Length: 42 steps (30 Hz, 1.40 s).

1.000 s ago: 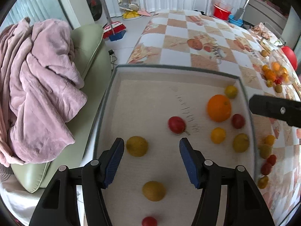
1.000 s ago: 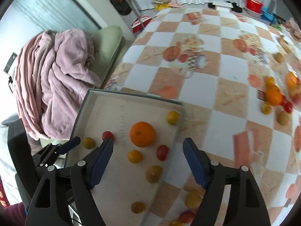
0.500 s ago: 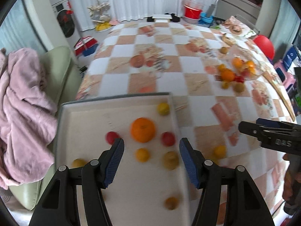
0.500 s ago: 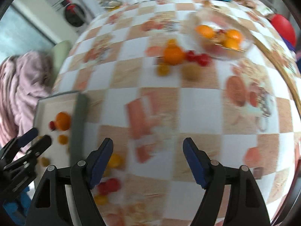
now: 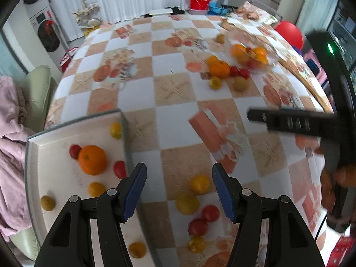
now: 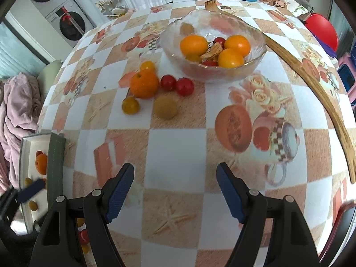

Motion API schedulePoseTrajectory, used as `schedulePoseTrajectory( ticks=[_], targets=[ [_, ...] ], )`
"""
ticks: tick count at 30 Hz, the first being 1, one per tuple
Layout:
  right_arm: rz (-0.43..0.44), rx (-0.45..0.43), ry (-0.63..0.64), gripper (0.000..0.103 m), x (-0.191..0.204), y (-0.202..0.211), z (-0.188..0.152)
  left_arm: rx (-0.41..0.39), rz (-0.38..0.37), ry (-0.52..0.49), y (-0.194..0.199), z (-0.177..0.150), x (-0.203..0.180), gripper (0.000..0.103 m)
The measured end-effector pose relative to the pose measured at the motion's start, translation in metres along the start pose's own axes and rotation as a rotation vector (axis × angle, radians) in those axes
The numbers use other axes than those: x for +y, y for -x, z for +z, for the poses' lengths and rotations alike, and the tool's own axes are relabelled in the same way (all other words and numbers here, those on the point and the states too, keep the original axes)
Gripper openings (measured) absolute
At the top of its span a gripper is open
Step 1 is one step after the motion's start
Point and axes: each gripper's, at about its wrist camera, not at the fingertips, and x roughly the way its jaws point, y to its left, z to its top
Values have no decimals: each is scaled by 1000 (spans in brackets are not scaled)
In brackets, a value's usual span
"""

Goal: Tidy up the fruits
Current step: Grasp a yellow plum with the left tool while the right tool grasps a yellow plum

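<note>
My left gripper (image 5: 179,191) is open and empty, above a cluster of small yellow and red fruits (image 5: 195,202) on the checked tablecloth, beside a grey tray (image 5: 33,146) holding an orange (image 5: 92,160) and several small fruits. My right gripper (image 6: 175,191) is open and empty over bare cloth. Ahead of it stands a glass bowl (image 6: 173,33) with oranges (image 6: 193,44) and red fruits, and beside the bowl lie an orange (image 6: 144,84), two red fruits (image 6: 178,85) and small yellow ones. The right gripper shows as a black bar in the left wrist view (image 5: 289,122).
A wooden stick (image 6: 311,82) curves along the table's right side. A pink blanket (image 5: 11,155) lies on a green chair at left. A red balloon (image 6: 321,31), buckets and a washing machine (image 6: 69,22) stand beyond the table.
Both grippers have swung right, away from the tray. The left now views the table's middle and loose fruits; the right now faces the glass bowl. Both stay open.
</note>
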Motion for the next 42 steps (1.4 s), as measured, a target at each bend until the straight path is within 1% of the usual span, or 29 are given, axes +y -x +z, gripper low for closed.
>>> schedulePoseTrajectory(
  ticks=[5,14,17,20,21,22,23,24,25,26,27,29,31,32,38,42],
  targets=[
    [12,-3,9,79,-5,-3,6,32,8,-26,-13,-5,-11,63],
    [18,-29,32,79,-1,-11,22,77,19,-26,-33,-8,-18,63],
    [14,-45,40,76,3,-15,31,85,20,-8,-36,-10,-16,63],
    [6,-56,60,69,9,-19,38,84,19,11,-37,-13,-15,62],
    [2,-59,69,64,13,-20,40,84,19,17,-37,-13,-15,62],
    [-3,-62,80,57,16,-21,41,82,15,21,-37,-13,-14,59],
    [-7,-63,88,53,19,-22,42,82,11,23,-36,-14,-15,57],
    [-8,-65,94,43,21,-23,43,79,7,24,-36,-15,-15,55],
    [-6,-65,99,35,23,-24,44,77,11,22,-35,-16,-16,55],
    [-1,-64,98,32,23,-25,44,76,8,24,-35,-16,-16,53],
    [9,-60,92,28,22,-24,44,76,-2,29,-34,-17,-15,49],
    [26,-55,82,28,20,-23,42,74,-6,27,-33,-18,-16,43],
    [36,-51,73,28,17,-20,37,69,-15,17,-31,-18,-17,25],
    [43,-47,65,28,15,-19,34,68,-21,14,-31,-18,-18,23],
    [82,-18,32,28,5,-8,13,65,-60,49,-29,-17,-11,23],
    [99,5,23,28,4,0,-4,50,-75,69,-23,-15,-9,23]
  ],
)
